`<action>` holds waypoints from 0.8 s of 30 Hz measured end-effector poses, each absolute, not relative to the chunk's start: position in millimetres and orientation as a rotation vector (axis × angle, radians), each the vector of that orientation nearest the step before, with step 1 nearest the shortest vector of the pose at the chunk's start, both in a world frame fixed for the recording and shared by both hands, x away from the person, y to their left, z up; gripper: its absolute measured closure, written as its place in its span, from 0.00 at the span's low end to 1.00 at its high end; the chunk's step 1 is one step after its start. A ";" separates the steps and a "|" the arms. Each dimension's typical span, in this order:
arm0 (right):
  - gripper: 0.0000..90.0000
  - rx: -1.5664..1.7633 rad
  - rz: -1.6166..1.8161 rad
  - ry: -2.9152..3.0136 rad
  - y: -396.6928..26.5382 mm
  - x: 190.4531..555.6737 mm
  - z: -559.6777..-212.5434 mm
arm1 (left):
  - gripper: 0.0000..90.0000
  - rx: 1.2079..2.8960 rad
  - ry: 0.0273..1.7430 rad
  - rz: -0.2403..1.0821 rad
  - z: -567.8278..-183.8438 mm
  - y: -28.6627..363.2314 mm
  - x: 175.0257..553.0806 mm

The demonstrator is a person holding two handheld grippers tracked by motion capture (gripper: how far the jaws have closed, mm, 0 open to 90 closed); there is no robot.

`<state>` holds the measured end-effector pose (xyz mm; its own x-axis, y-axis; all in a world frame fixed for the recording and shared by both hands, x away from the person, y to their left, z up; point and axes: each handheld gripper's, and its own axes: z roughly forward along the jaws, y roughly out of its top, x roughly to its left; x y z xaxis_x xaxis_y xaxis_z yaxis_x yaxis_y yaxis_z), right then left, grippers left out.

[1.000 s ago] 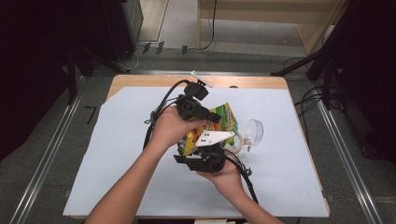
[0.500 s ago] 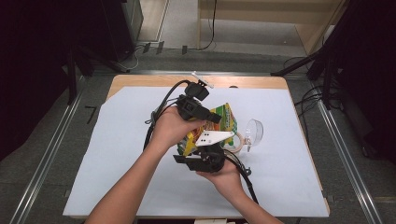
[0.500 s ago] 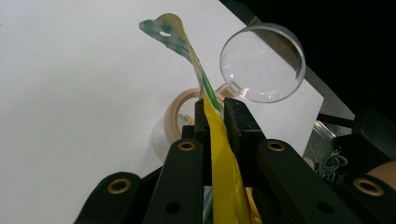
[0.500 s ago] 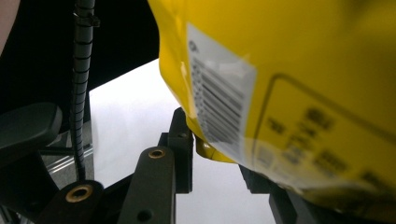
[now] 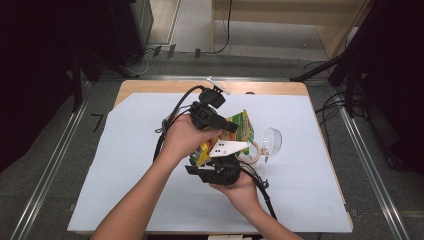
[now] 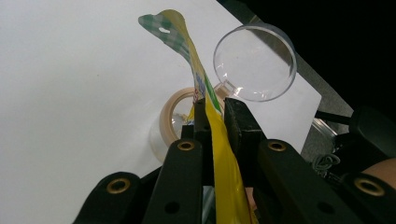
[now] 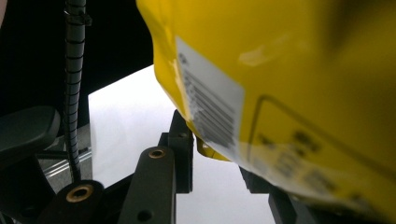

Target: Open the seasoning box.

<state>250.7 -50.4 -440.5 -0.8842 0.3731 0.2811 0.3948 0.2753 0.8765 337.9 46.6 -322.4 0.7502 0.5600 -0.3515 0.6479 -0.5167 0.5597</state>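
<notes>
Yellow pouch (image 7: 289,93) bears a white barcode label (image 7: 210,107); print unreadable.

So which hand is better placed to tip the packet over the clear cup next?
Probably left. The left gripper pinches the yellow packet by its edge, looking straight at the clear cup. The right gripper grips a lower corner.

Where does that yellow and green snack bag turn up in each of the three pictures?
High view: the yellow and green plastic snack bag is at the table's middle, held between both hands.
Left gripper view: the bag runs edge-on up the centre, pinched in the left tool.
Right gripper view: the bag covers the upper right, close and blurred, above the right tool.
Shared landmark: the white paper table cover.
</notes>
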 end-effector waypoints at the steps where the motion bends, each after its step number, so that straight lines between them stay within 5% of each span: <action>1: 0.79 -0.749 -1.723 -2.494 -50.3 250.8 -440.9 | 0.94 2.252 0.900 -0.163 -322.4 46.6 337.5; 24: 0.79 -0.757 -1.718 -2.464 -52.6 249.9 -439.1 | 0.94 2.262 0.907 -0.181 -321.7 42.3 339.7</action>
<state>249.9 -52.6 -439.1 -0.8796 0.3642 0.3061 0.4130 0.2654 0.8712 339.7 42.3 -321.7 0.7471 0.5589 -0.3598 0.6543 -0.5228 0.5464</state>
